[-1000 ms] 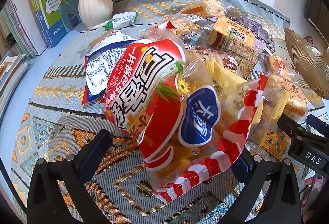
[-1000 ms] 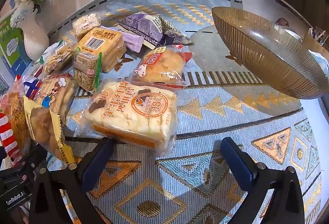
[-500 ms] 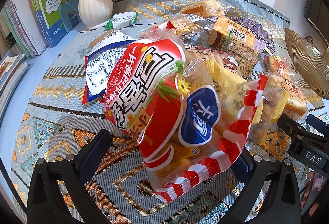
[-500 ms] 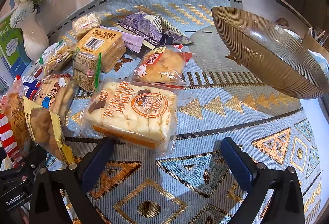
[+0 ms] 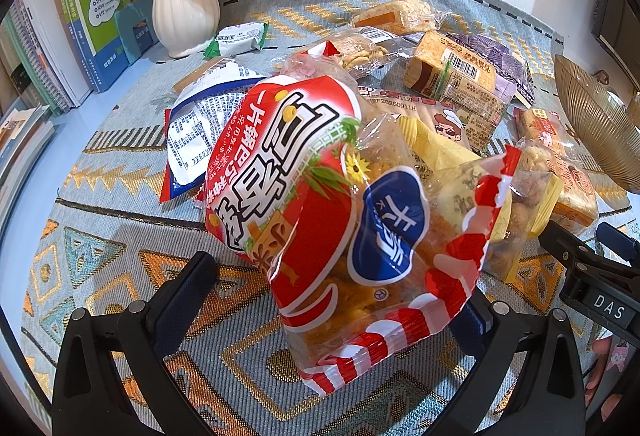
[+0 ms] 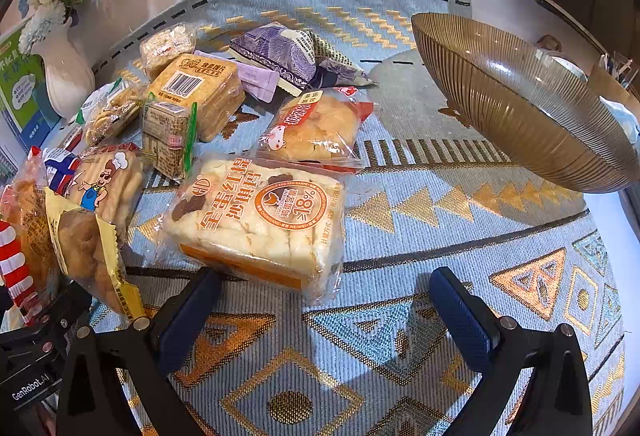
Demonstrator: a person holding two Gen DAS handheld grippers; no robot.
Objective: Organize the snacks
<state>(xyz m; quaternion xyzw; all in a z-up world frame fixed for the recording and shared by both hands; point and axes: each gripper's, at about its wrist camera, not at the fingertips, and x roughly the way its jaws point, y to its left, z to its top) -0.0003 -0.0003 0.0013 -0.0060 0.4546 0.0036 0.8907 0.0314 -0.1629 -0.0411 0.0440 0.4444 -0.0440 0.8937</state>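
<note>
- The surface [image 6: 400, 316], under a blue and gold patterned cloth, carries a loose spread of snack packs over its left and far parts; the near right part is bare cloth.
- A big ribbed bowl [image 6: 520, 108] sits at the right, apart from the packs and with nothing in it that I can see. I take it for the place the snacks are meant to go.
- The red bag [image 5: 320, 196] is the biggest pack, lying at the left end of the heap, its near end between the arms of the left tongs [image 5: 336, 300]. Those tongs are spread wide and do not pinch it.
- The bread pack [image 6: 260, 220], white with orange print, lies flat just beyond the right tongs [image 6: 324, 300], between their tips and the bowl's side of the heap. These tongs are spread wide too and hold nothing.
- A smaller bun pack [image 6: 320, 128] lies just behind the bread, nearer the bowl.
- By my reading the sorting has hardly begun: this is the reach before a first pick. Next, one pair must slide forward around its pack, squeeze gently on the soft wrapper, lift clear of its neighbours and carry it right to the bowl.
</note>
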